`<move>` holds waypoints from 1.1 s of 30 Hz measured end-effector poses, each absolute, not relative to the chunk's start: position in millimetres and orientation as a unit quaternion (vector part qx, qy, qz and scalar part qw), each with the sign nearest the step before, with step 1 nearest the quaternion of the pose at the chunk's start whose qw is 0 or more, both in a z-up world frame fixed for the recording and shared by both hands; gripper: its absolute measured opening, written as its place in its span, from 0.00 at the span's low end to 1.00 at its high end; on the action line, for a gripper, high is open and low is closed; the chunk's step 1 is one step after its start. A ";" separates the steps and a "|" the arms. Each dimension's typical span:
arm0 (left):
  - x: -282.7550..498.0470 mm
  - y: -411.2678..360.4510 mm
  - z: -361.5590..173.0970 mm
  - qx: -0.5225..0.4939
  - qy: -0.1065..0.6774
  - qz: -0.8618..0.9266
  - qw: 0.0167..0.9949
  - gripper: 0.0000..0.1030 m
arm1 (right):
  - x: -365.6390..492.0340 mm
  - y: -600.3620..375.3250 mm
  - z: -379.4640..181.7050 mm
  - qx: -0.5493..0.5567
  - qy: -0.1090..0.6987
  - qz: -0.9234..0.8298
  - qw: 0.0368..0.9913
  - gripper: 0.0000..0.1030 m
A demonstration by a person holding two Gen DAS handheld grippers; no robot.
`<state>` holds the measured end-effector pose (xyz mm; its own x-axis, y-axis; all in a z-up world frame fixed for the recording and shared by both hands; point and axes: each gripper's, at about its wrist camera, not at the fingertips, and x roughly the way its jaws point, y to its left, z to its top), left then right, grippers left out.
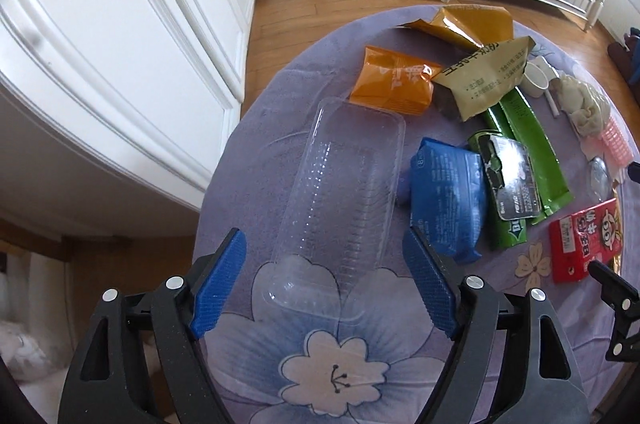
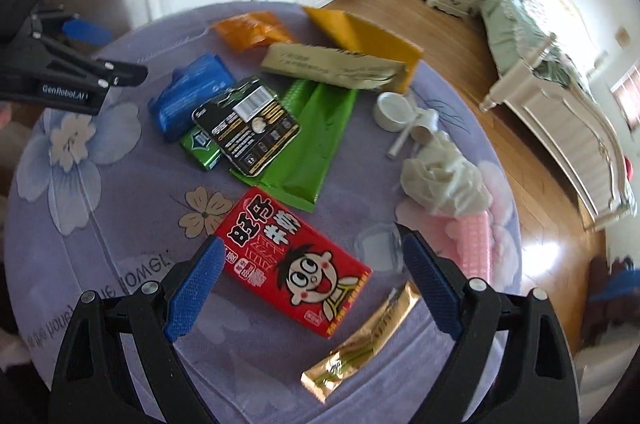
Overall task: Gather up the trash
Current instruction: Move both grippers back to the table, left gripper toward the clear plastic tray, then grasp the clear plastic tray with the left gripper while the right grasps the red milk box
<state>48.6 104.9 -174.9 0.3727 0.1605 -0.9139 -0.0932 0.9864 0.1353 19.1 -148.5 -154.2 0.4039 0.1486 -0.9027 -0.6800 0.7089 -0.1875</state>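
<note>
A clear plastic tray (image 1: 344, 191) lies on the round table's lilac flowered cloth (image 1: 332, 364). My left gripper (image 1: 324, 236) hangs open over it, its blue pads either side of the tray's near end and clear of it. Right of the tray lie a blue packet (image 1: 448, 191), an orange packet (image 1: 394, 83), green wrappers (image 1: 536, 151) and a black card (image 1: 512, 175). In the right wrist view my right gripper (image 2: 310, 236) stands open above a red cartoon box (image 2: 292, 260). A gold sachet (image 2: 360, 348) rests just beside that box.
A crumpled tissue (image 2: 444, 179), a pink ribbed piece (image 2: 476, 244), a small white cup (image 2: 390, 111), a beige packet (image 2: 332, 65) and a yellow wrapper (image 2: 372, 39) crowd the far side. White cupboards (image 1: 120, 63) stand left of the table; a bed (image 2: 560, 95) stands across the wood floor.
</note>
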 end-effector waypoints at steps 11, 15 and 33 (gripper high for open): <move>81.0 111.8 -198.7 0.031 0.570 0.071 0.818 0.77 | 23.5 -132.5 -160.8 -0.313 0.505 0.353 0.723 0.87; 88.2 110.8 -207.1 0.037 0.570 0.074 0.818 0.77 | 25.5 -130.5 -175.1 -0.330 0.520 0.349 0.707 0.87; 75.2 109.0 -199.0 0.036 0.544 0.080 0.835 0.41 | 44.0 -137.7 -183.4 -0.230 0.548 0.329 0.734 0.47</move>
